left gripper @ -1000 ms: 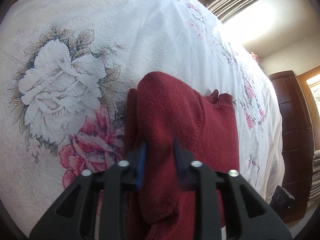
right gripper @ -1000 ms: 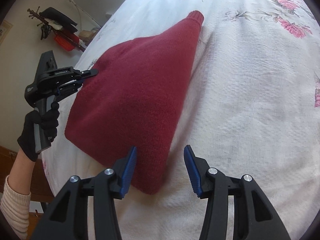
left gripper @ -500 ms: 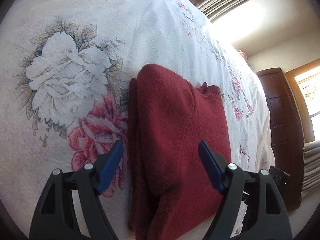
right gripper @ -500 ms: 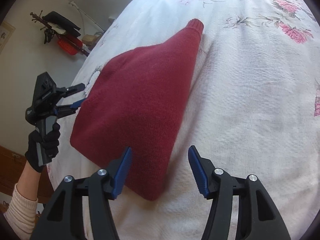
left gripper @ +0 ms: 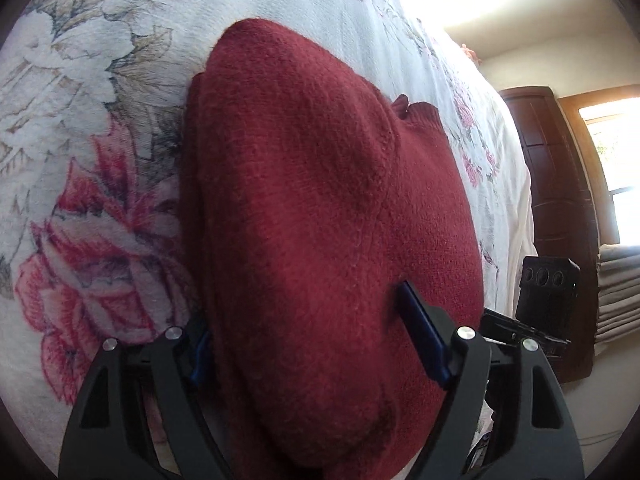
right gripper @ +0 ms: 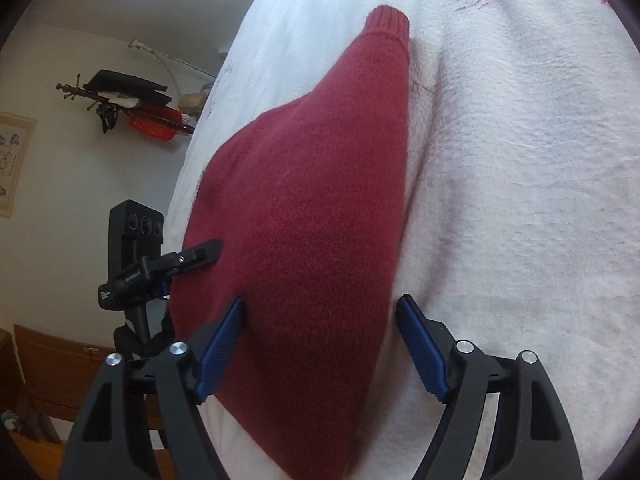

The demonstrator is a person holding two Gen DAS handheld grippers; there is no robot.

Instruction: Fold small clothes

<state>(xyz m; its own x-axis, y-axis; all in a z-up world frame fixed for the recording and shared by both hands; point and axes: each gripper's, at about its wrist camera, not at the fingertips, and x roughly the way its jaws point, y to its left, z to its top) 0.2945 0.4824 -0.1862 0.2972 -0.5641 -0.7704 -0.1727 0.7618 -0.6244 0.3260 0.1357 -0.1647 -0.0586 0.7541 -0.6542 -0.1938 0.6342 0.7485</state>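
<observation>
- The left gripper [left gripper: 308, 344] is spread wide, its blue pads straddling the near edge of a dark red sweater [left gripper: 320, 208]. It grasps nothing, though the knit bulges up between the pads and touches them.
- The right gripper [right gripper: 320, 344] is likewise released, jaws apart on either side of the sweater's [right gripper: 312, 216] near corner. Its left pad rests against the knit; its right pad is over bare bedspread just beside the sweater.
- The sweater lies partly folded on a white flowered bedspread [right gripper: 520, 160], near the bed's edge. From the right gripper its long axis runs straight ahead, narrowing to a ribbed cuff [right gripper: 390, 20] at the far end.
- From the left gripper the sweater also stretches forward, with stacked layers showing along its left side and a ribbed neckline [left gripper: 418, 110] at the far right.
- Both grippers sit at the sweater's near edge, the left one toward the bed's edge. Judging by this, the next move is pinching that edge and carrying it away toward the cuff.
- No containers are visible. A dark wooden wardrobe [left gripper: 560, 200] stands beyond the sweater, past the bed.
</observation>
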